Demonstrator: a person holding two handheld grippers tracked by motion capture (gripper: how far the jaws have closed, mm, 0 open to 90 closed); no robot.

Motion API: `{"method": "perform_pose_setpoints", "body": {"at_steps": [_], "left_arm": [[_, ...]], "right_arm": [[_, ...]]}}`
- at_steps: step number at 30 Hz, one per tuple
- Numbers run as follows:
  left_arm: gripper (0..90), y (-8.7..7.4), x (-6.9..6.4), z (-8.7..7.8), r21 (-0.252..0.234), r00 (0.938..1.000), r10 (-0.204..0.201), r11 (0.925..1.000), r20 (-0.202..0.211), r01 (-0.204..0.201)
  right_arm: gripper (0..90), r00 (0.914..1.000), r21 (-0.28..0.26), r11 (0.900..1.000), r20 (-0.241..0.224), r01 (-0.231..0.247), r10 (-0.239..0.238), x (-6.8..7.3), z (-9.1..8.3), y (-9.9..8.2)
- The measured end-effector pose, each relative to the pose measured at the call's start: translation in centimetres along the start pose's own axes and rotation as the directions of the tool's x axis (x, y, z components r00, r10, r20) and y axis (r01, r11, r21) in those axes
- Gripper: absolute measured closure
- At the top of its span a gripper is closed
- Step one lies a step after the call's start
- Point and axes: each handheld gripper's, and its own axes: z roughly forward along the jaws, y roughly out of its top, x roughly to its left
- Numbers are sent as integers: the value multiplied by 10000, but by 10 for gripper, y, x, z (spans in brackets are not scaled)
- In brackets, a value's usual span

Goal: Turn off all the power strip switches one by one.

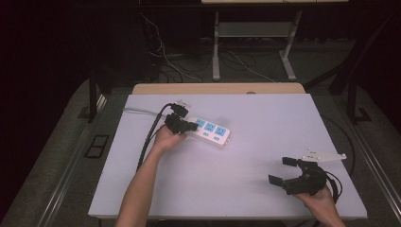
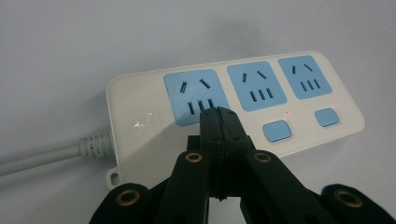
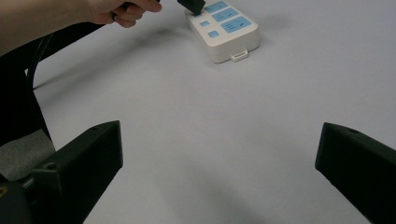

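One bench (image 1: 246, 189), pale top. One white power strip (image 1: 210, 130) lies flat on it, back-left of centre: three blue sockets (image 2: 256, 85), two blue switches (image 2: 277, 131) showing beside two of them, each with a small red light, and one grey cord (image 2: 51, 153) leaving its left end. Two tongs. Left tongs (image 2: 218, 122): jaws pressed together, nothing between them, tips over the strip's first socket nearest the cord; cannot tell if they touch it. Left hand (image 1: 166, 139) just beside the strip's cord end, black cable (image 1: 150, 137) trailing from it. Right tongs (image 1: 283, 171): jaws wide, empty, well apart from the strip at the bench's near right corner, bare bench between.
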Motion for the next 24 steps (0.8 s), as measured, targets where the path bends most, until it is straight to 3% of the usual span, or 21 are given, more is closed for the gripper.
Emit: {"method": "perform_pose_setpoints", "body": {"at_steps": [2, 6, 12, 24], "left_arm": [[895, 1, 0, -3, -251, 9998, -149, 9996, 88, 151], [896, 1, 1, -4, -160, 10000, -90, 9998, 21, 90], [895, 6, -3, -8, -478, 9998, -86, 9988, 169, 94], [895, 15, -13, -21, -777, 9992, 361, 9964, 171, -347]], "right_arm": [[6, 10000, -9, 10000, 6, -7, 7, 0, -1, 0], [6, 10000, -52, 10000, 29, -7, 7, -1, -1, 0], [6, 9999, -96, 9999, 72, -79, 80, -2, -1, 0], [6, 9999, -192, 9998, 117, -90, 93, -3, -2, 1]]}}
